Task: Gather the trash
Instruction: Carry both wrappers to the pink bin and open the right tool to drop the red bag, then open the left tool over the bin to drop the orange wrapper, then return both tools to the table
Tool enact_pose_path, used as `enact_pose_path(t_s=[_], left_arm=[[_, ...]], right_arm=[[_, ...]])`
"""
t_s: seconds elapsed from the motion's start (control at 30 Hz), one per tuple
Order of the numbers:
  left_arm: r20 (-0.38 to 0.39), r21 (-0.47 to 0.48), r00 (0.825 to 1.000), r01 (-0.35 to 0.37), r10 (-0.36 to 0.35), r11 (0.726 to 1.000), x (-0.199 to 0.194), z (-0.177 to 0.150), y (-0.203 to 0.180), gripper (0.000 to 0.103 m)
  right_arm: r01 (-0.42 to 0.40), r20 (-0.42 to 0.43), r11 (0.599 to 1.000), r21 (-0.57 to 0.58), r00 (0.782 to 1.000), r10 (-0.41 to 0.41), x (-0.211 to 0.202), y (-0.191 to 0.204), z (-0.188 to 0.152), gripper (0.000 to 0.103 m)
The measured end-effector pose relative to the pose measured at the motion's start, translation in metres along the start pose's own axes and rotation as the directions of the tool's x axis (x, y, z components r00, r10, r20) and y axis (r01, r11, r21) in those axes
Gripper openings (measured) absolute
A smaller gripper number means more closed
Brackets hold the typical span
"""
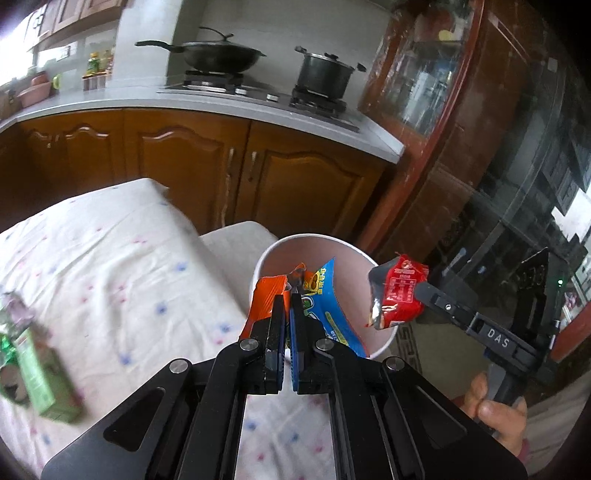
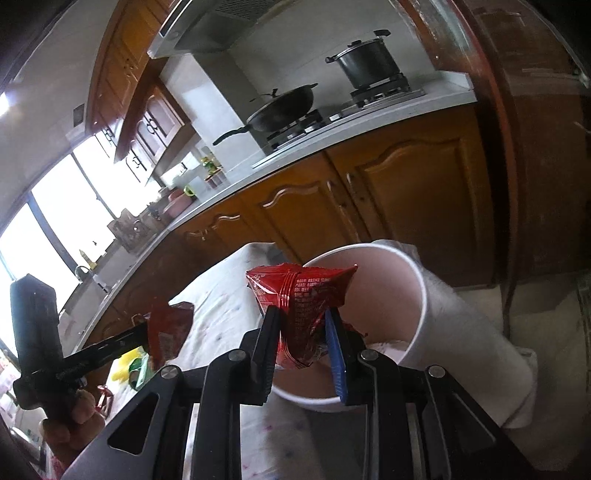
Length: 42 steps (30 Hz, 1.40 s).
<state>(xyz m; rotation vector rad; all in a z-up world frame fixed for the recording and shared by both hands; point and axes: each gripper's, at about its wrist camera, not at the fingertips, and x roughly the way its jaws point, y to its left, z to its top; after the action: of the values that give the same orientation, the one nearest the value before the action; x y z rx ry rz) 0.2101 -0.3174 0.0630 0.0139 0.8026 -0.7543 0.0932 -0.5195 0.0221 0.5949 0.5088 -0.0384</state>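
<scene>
Over the white bin [image 1: 384, 338], the left gripper [image 1: 288, 291] is clamped tight on an orange wrapper [image 1: 264, 299], while the right gripper [image 2: 301, 314], nearly closed, pinches a red packet [image 2: 295, 291] above the rim.

This is a home kitchen: a lidded wok [image 1: 218, 55] and a stockpot [image 1: 323, 75] sit on a gas hob [image 1: 258, 94] under a range hood [image 2: 221, 26], above wooden cabinets [image 1: 184, 162].

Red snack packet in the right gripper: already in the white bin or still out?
Out. The red packet is clamped in the right gripper, at the white bin rim.
</scene>
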Motion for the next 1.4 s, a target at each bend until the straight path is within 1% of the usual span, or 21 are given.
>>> enact_pose_path(t_s=[0.13, 0.3, 0.5, 0.57, 0.6, 0.63, 0.7, 0.73, 0.83, 0.97, 1.03, 1.17, 1.3, 1.33, 1.4], left_arm=[[-0.027, 0.021, 1.000, 0.001, 0.000, 1.000, 0.022, 0.005, -0.012, 0.001], [-0.066, 0.044, 0.998, -0.011, 0.014, 0.999, 0.051, 0.012, -0.025, 0.001], [-0.114, 0.050, 0.993, -0.013, 0.018, 0.999, 0.077, 0.014, -0.029, 0.002], [-0.122, 0.051, 0.992, -0.014, 0.021, 0.999, 0.081, 0.013, -0.028, 0.007], [-0.127, 0.049, 0.992, -0.010, 0.016, 0.999, 0.083, 0.013, -0.027, 0.012], [-0.132, 0.048, 0.991, -0.012, 0.018, 0.999, 0.085, 0.013, -0.028, 0.019], [-0.133, 0.051, 0.991, -0.023, 0.029, 0.998, 0.087, 0.012, -0.028, 0.029], [-0.129, 0.054, 0.991, -0.028, 0.035, 0.998, 0.086, 0.011, -0.027, 0.030], [-0.131, 0.046, 0.991, -0.029, 0.035, 0.999, 0.086, 0.010, -0.026, 0.033], [-0.131, 0.038, 0.991, -0.028, 0.033, 0.999, 0.084, 0.008, -0.025, 0.034], [-0.126, 0.024, 0.992, -0.026, 0.029, 0.999, 0.079, 0.007, -0.023, 0.037], [-0.111, -0.004, 0.993, -0.029, 0.028, 1.000, 0.067, 0.003, -0.015, 0.041], [-0.099, -0.017, 0.994, -0.043, 0.041, 0.999, 0.051, -0.002, -0.006, 0.045], [-0.094, -0.024, 0.995, -0.048, 0.045, 0.999, 0.046, -0.004, -0.002, 0.046], [-0.082, -0.043, 0.995, -0.054, 0.050, 0.998, 0.035, -0.008, 0.006, 0.046]], right_arm=[[0.040, -0.016, 0.999, -0.019, 0.999, -0.041, 0.007, -0.007, 0.005, 0.026], [0.060, -0.038, 0.998, -0.016, 0.997, -0.061, 0.016, -0.018, 0.009, 0.026], [0.076, -0.068, 0.997, -0.022, 0.995, -0.077, 0.028, -0.024, 0.014, 0.029], [0.073, -0.083, 0.997, -0.023, 0.994, -0.075, 0.033, -0.026, 0.015, 0.032], [0.072, -0.083, 0.997, -0.019, 0.994, -0.073, 0.033, -0.028, 0.016, 0.037], [0.074, -0.083, 0.997, -0.015, 0.994, -0.075, 0.034, -0.029, 0.017, 0.044], [0.074, -0.083, 0.997, -0.007, 0.994, -0.074, 0.034, -0.031, 0.017, 0.048], [0.075, -0.082, 0.997, 0.000, 0.994, -0.075, 0.034, -0.032, 0.016, 0.050], [0.071, -0.078, 0.997, 0.019, 0.995, -0.069, 0.032, -0.037, 0.016, 0.052], [0.065, -0.059, 0.997, 0.036, 0.996, -0.062, 0.025, -0.038, 0.015, 0.056], [0.059, -0.048, 0.997, 0.041, 0.997, -0.057, 0.022, -0.038, 0.015, 0.063], [0.047, -0.029, 0.998, 0.050, 0.999, -0.046, 0.016, -0.036, 0.016, 0.072], [0.011, -0.005, 0.998, 0.062, 1.000, -0.011, 0.010, -0.030, 0.011, 0.089], [0.003, 0.002, 0.998, 0.066, 1.000, -0.003, 0.009, -0.028, 0.010, 0.091], [-0.005, 0.006, 0.998, 0.067, 1.000, 0.005, 0.008, -0.024, 0.008, 0.091]])
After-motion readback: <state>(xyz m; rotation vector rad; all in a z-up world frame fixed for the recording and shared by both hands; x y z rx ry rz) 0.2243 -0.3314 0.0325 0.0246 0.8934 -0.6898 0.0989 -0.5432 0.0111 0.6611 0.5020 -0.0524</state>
